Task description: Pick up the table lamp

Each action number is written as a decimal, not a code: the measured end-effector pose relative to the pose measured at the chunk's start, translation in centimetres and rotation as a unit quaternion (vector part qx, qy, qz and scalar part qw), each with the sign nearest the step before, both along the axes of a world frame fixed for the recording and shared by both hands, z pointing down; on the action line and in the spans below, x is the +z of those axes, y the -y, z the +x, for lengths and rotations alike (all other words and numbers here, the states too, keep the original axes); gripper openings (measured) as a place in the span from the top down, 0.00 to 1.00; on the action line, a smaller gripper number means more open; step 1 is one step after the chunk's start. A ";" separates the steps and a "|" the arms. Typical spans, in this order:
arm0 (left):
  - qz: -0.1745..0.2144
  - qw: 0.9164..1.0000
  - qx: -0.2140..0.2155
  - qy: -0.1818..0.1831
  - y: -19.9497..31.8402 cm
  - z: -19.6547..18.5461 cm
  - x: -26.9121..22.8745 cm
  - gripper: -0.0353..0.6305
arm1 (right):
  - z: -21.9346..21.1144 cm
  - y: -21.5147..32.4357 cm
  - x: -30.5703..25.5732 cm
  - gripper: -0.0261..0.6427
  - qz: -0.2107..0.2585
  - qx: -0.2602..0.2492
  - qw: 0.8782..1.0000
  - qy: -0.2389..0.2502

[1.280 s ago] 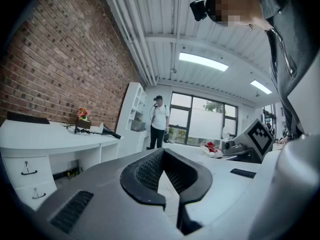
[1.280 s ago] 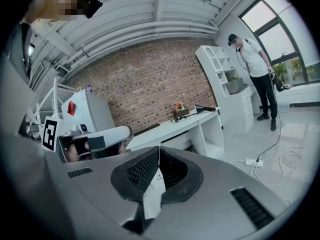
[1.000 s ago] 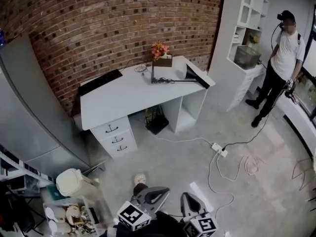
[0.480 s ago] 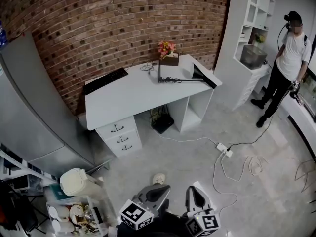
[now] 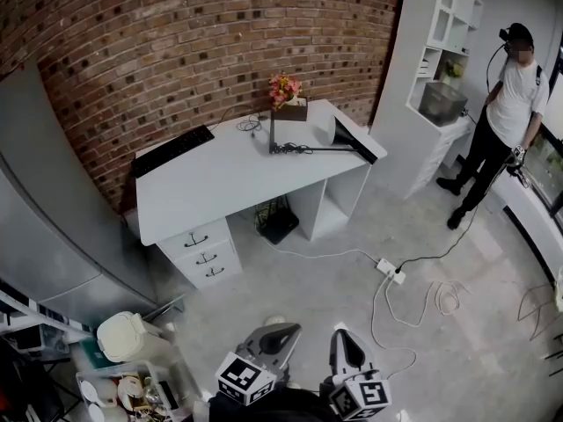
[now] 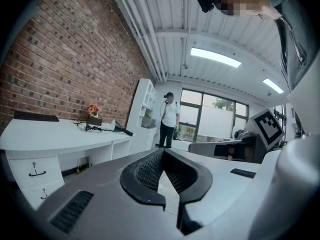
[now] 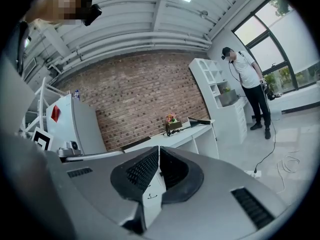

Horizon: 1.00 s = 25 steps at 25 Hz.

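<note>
The table lamp (image 5: 310, 144) lies folded on the white desk (image 5: 220, 183) by the brick wall, black arm flat and pale shade (image 5: 338, 131) toward the desk's right end. It also shows small and far in the left gripper view, lamp (image 6: 107, 128), and in the right gripper view, lamp (image 7: 199, 120). My left gripper (image 5: 288, 329) and right gripper (image 5: 339, 333) hang low at the bottom of the head view, well short of the desk across bare floor. Both are shut with nothing between the fingers; left gripper (image 6: 162, 151), right gripper (image 7: 157, 149).
A flower pot (image 5: 287, 96) and a black keyboard (image 5: 171, 150) share the desk, with drawers (image 5: 204, 251) beneath. A power strip (image 5: 388, 271) and loose cable lie on the floor at right. A person (image 5: 506, 104) stands by white shelves (image 5: 431, 69). A grey cabinet (image 5: 44, 209) and bin (image 5: 121, 337) stand at left.
The view has swayed right and back, and the bin at lower left has slid down the picture as I step toward the desk. Both grippers stay shut and low in view.
</note>
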<state>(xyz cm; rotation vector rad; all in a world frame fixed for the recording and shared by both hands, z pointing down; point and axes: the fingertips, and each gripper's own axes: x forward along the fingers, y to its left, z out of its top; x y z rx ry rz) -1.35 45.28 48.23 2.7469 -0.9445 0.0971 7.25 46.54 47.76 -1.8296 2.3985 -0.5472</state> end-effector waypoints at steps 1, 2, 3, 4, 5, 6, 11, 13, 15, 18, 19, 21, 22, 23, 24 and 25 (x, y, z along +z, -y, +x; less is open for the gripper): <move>-0.002 1.000 0.000 -0.002 0.7 0.1 -0.1 0.94 | 0.0 0.7 0.0 0.94 -0.003 0.000 1.000 0.002; -0.002 1.000 -0.001 -0.003 1.4 0.1 -0.2 0.94 | 0.0 1.4 0.0 0.94 -0.005 0.000 1.000 0.003; -0.001 1.000 -0.002 -0.003 2.2 0.2 -0.2 0.94 | 0.0 2.0 0.0 0.94 -0.006 -0.001 1.000 0.003; 0.001 1.000 -0.003 -0.002 3.0 0.1 -0.3 0.94 | 0.0 2.8 -0.1 0.94 -0.005 -0.002 1.000 0.002; 0.002 1.000 -0.004 0.000 3.8 0.1 -0.3 0.94 | 0.0 3.5 -0.3 0.94 -0.004 -0.002 1.000 0.001; 0.003 1.000 -0.006 -0.001 4.6 0.1 -0.4 0.94 | 0.0 4.3 -0.4 0.94 -0.002 -0.002 1.000 0.000; 0.008 1.000 -0.009 -0.009 8.7 0.6 -0.9 0.94 | 0.4 8.5 -1.4 0.94 0.007 -0.003 1.000 -0.001; 0.011 1.000 -0.008 -0.007 10.2 0.9 -0.9 0.94 | 0.6 10.2 -1.7 0.94 0.011 -0.002 1.000 -0.002; 0.012 1.000 -0.009 -0.009 11.7 1.0 -1.2 0.94 | 0.8 11.9 -2.2 0.94 0.017 -0.002 1.000 -0.003; 0.013 1.000 -0.008 -0.008 13.8 0.9 -1.6 0.94 | 1.0 14.1 -2.9 0.94 0.023 0.000 1.000 -0.005; 0.014 1.000 -0.008 -0.007 14.5 0.9 -1.7 0.94 | 1.1 14.8 -2.9 0.94 0.023 0.001 1.000 -0.004; 0.013 1.000 -0.010 -0.006 15.8 0.8 -1.7 0.94 | 1.3 16.0 -2.8 0.94 0.022 0.004 1.000 -0.003; 0.013 1.000 -0.011 -0.005 16.5 0.8 -1.7 0.94 | 1.4 16.7 -2.7 0.94 0.019 0.005 1.000 -0.003; 0.013 1.000 -0.012 -0.004 17.1 0.8 -1.6 0.94 | 1.5 17.2 -2.5 0.94 0.016 0.006 1.000 -0.003; 0.012 1.000 -0.012 -0.004 17.6 0.7 -1.5 0.94 | 1.6 17.7 -2.3 0.94 0.013 0.008 1.000 -0.001; 0.011 1.000 -0.013 -0.003 18.2 0.7 -1.4 0.94 | 1.6 18.2 -2.2 0.94 0.009 0.009 1.000 0.001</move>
